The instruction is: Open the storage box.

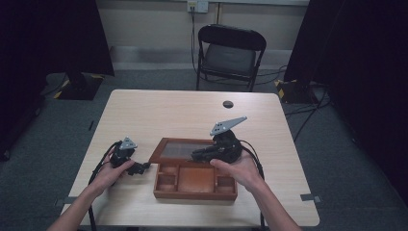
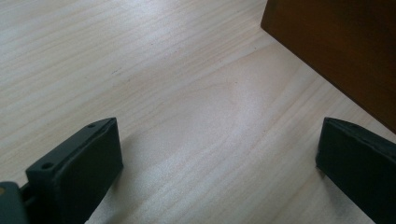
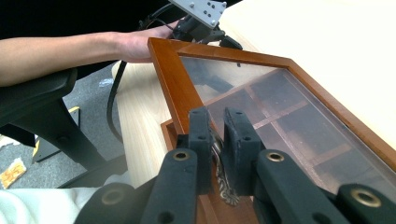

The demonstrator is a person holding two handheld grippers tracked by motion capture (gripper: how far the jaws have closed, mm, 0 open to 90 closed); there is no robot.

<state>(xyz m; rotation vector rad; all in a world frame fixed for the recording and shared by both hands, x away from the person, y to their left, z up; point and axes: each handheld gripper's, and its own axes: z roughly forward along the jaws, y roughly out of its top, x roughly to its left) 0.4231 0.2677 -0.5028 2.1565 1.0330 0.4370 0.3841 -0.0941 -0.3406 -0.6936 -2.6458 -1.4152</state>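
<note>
Left gripper (image 1: 143, 167) just left of the wooden compartment box (image 1: 195, 182), jaws wide apart, holding nothing, low over the table (image 1: 159, 110). Right gripper (image 3: 217, 140) at the box's raised glass lid (image 1: 180, 149), jaws nearly closed on its small metal latch (image 3: 223, 184).

Wooden box (image 2: 341, 51) cut off by top and right edges in left gripper view, one dark side showing. Right gripper (image 3: 218, 140) jaws cover most of small metal latch (image 3: 223, 179), shape unclear. Box compartments dim through hazy glass lid (image 3: 280, 112). Forearms cut off at bottom edge in high view.
</note>
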